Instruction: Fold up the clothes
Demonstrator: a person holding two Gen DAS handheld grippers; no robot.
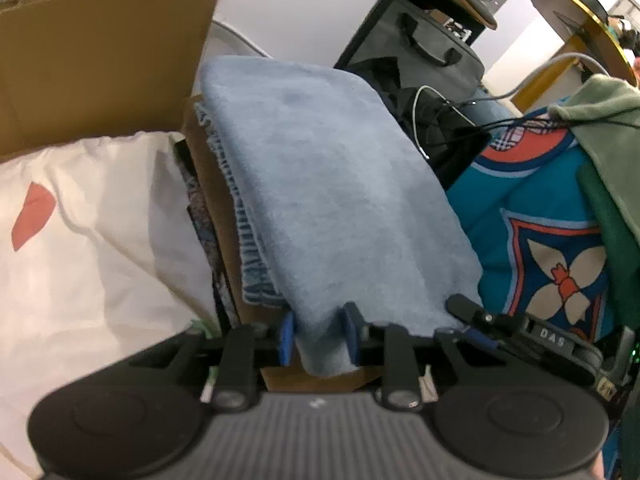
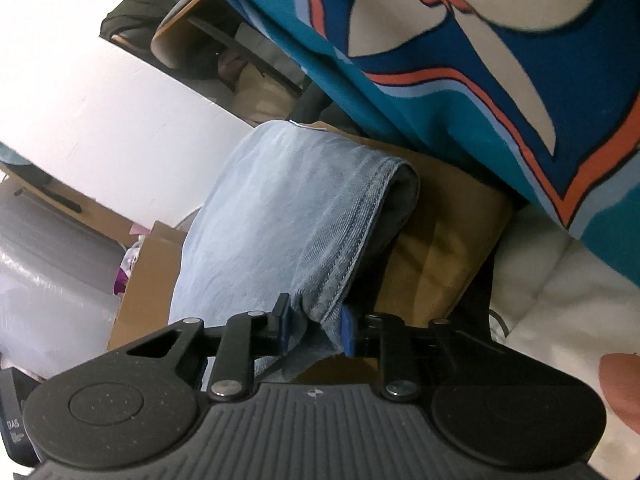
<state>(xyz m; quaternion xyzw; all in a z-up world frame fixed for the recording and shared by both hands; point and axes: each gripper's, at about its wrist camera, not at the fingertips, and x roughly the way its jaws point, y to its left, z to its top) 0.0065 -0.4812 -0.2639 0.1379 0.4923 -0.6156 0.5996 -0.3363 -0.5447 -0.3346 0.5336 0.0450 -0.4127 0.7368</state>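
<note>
Both tilted downward, left gripper point(image 1: 318, 338) and right gripper point(image 2: 314, 330) pinch the folded jeans point(image 1: 320, 184) (near edge).

I see folded light-blue jeans point(image 1: 336, 184) draped over a brown cardboard box point(image 1: 92, 64), a white cloth point(image 1: 92, 264) resting just beside it, a teal patterned blanket point(image 1: 532, 224) alongside

jeans point(image 1: 332, 184): near edge hidden behind gripper body, left view
box point(image 1: 100, 60): cut off at top-left, inside hidden by white cloth point(image 1: 92, 240)
quilt point(image 2: 500, 60): blurred, cut off top & right
hand point(image 2: 622, 388): only a sliver at right edge
</note>
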